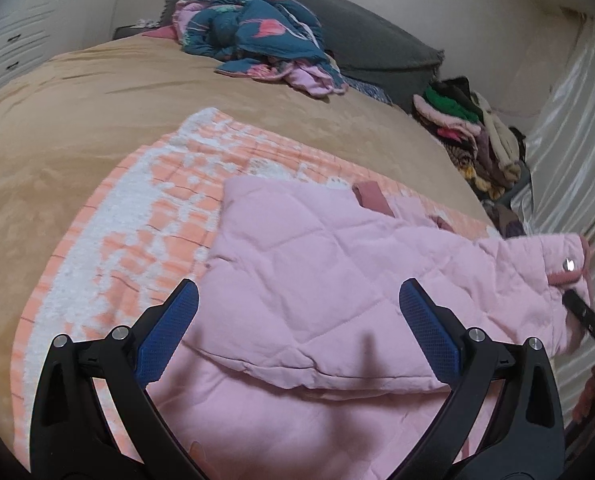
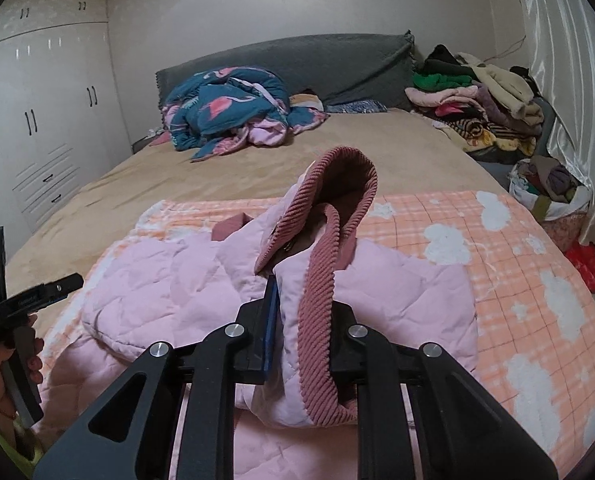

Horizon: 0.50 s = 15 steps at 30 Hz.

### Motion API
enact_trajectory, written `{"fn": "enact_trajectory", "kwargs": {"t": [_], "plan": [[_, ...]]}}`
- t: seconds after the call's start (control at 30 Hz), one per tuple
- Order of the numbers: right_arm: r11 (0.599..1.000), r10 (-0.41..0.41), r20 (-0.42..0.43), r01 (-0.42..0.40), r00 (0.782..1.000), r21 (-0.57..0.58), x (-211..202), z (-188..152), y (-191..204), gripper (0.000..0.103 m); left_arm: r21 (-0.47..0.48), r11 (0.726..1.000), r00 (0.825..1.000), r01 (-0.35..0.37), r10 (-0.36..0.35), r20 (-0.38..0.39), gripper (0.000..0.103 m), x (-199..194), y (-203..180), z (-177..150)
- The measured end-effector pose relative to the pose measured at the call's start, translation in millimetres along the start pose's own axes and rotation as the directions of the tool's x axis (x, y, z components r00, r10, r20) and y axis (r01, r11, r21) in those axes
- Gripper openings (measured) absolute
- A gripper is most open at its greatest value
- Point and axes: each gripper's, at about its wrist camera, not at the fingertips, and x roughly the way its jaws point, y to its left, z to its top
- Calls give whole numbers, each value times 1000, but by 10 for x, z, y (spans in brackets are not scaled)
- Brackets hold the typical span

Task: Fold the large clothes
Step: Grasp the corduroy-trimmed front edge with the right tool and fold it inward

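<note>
Your right gripper (image 2: pixel 297 320) is clenched on the pink jacket (image 2: pixel 201 280), pinching the front edge by its ribbed dusty-rose collar (image 2: pixel 321 320). The collar loops up above the pads in a raised arch, and the quilted body hangs from the grip down onto the bed (image 2: pixel 225 168).

Your left gripper (image 1: pixel 297 320) is released, its blue pads (image 1: pixel 173 332) spread wide with nothing between them. It hovers over the jacket's folded quilted panel, one pad at the panel's left edge, the other over its right part. In the right wrist view your left hand (image 2: pixel 1 376) holds that gripper's handle at the far left, beside the jacket.

The jacket lies on a peach-and-white checked blanket (image 2: pixel 517 280) spread across the near end of the tan bed. A snap button (image 1: pixel 568 264) shows on the lifted corner at the right in the left wrist view.

A crumpled teal duvet (image 2: pixel 225 112) sits by the grey headboard (image 2: pixel 297 60), well apart from the jacket. A pile of clothes (image 2: pixel 473 108) is stacked at the far right corner.
</note>
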Motion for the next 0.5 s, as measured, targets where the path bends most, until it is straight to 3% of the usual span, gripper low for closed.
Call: {"fn": "enact_trajectory", "kwargs": {"t": [0.37,0.5], "plan": [[998,-21,-60,24,998,63,251,-114,-206,19,133,991,999,18,-12,-46,94,205,-441,-142],[993,-55,-89,64,994,101,312,-153,-287,31,192,981,996,16,0,-85,80,336,-564,-232]]}}
